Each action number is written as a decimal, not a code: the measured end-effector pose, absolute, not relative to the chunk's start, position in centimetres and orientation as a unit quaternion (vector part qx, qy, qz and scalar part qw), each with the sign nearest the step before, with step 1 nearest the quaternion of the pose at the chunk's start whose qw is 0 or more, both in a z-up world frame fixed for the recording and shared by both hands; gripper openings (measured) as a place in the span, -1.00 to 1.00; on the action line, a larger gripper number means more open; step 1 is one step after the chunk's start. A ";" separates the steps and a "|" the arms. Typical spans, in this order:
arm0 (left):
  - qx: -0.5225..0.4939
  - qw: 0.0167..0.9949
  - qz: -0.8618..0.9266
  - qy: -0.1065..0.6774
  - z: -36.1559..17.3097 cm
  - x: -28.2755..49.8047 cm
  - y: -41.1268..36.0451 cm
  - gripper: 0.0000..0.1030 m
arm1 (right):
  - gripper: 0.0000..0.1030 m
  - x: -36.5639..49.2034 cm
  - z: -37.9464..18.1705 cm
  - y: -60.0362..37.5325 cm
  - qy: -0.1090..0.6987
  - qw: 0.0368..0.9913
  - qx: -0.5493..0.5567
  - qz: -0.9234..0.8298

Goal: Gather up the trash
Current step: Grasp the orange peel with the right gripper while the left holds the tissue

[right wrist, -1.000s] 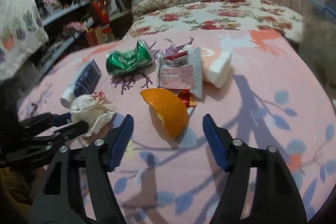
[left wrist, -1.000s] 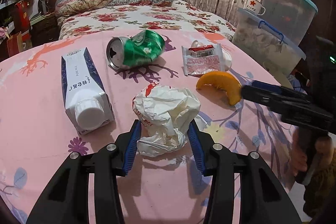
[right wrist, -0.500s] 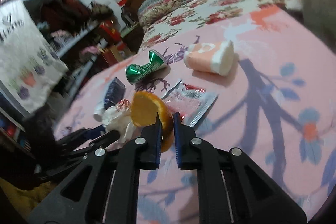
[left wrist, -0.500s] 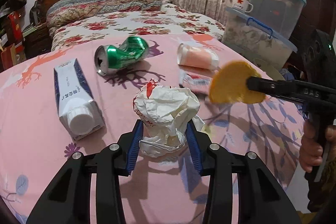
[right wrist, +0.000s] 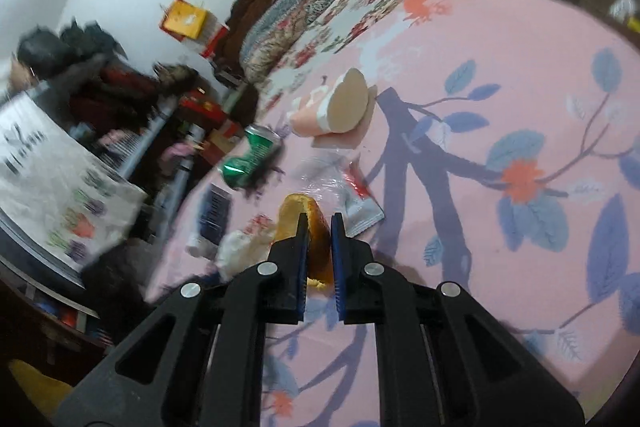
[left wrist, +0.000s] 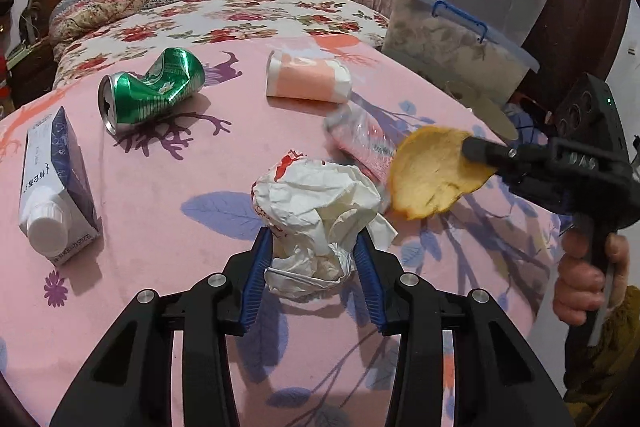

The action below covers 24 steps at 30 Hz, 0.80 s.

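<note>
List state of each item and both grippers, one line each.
left gripper: shut on crumpled paper
right gripper: shut on orange peel, lifted
green can: crushed, on its side
carton: capped, lying down
pink cup: tipped over

Even indoor light, soft shadows; left view sharp; right view motion-blurred, perhaps worst leftward; fisheye-warped, dark corners.

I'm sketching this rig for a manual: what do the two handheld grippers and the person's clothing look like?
Both the left gripper and the right gripper have matte black angular plastic frames with silver round bolts, and jaws lined with ribbed blue pads. Seen from the left wrist, the right gripper has a boxy black body with raised lettering, a small green light and a pistol-style handle. The person's mustard-yellow sleeve shows at the wrist.
</note>
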<state>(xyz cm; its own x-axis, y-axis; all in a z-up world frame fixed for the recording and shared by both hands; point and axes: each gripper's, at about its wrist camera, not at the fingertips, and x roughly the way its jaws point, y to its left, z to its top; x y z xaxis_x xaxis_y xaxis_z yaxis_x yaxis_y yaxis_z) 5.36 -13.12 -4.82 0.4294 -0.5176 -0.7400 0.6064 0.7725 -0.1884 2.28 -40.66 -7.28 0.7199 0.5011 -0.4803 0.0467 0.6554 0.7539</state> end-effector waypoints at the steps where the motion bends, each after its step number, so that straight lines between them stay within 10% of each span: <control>1: 0.051 0.844 -0.333 0.417 -4.8 5.4 -13.1 -0.23 | -0.75 2.2 -7.3 -41.1 0.346 0.838 0.398 0.137; 20: 0.018 0.840 -0.334 0.427 -5.0 6.0 -11.8 -0.18 | -0.67 1.9 -5.9 -38.7 0.374 0.883 0.272 0.079; 24: 0.019 0.841 -0.336 0.424 -4.9 5.8 -11.7 -0.18 | -0.38 1.7 -5.6 -38.0 0.381 0.890 0.238 0.074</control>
